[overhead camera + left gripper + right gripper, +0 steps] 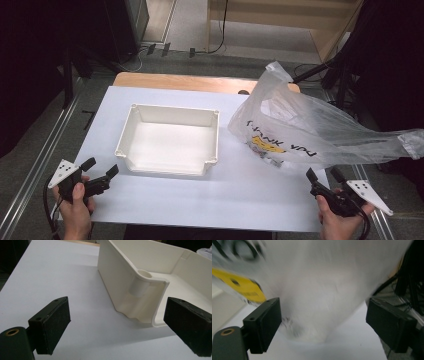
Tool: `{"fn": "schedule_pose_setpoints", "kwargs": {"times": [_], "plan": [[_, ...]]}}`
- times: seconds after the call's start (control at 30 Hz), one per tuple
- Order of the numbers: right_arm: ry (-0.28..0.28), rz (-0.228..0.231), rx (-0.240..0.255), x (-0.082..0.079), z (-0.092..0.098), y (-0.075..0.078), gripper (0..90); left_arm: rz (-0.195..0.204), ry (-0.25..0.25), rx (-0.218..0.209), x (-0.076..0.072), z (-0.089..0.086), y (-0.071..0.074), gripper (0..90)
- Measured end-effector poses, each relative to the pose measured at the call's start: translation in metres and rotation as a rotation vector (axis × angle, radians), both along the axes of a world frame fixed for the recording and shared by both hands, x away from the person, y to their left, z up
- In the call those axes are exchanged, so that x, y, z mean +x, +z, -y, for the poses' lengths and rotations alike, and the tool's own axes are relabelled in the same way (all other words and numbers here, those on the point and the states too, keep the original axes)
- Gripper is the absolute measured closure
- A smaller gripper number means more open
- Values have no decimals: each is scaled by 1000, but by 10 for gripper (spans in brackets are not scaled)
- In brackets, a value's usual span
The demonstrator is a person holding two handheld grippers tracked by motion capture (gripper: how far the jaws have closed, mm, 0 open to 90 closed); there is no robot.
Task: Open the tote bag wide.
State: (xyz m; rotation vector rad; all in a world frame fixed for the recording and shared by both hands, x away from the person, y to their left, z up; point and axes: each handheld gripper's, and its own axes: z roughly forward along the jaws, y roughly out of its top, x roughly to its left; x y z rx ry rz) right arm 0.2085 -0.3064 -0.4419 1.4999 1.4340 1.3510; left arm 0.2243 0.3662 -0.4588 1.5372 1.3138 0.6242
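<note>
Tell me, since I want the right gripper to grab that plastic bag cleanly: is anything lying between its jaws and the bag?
Nothing visible does. The right gripper sits open on the white table just short of the plastic bag, with bare tabletop between them. In the right gripper view the bag lies straight ahead between the jaws, untouched.

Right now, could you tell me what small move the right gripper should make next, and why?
Probably ease the right gripper forward to the translucent plastic bag with yellow print: its jaws stand open and empty, the bag lies just ahead, and the empty white plastic tray sits beside it.
</note>
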Motion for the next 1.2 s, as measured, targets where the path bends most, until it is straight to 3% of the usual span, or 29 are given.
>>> {"fn": "schedule_pose_setpoints", "kwargs": {"times": [0.27,0.53,0.93,1.2], "plan": [[-12,80,-2,-6,5,31,103,27,5,14,-6,2,4,67],[-21,108,2,1,6,47,152,72,7,1,-15,4,16,67],[5,133,14,13,1,62,264,101,-51,10,-16,34,37,67],[32,143,1,22,-5,74,307,83,-97,34,-9,55,42,67]]}}
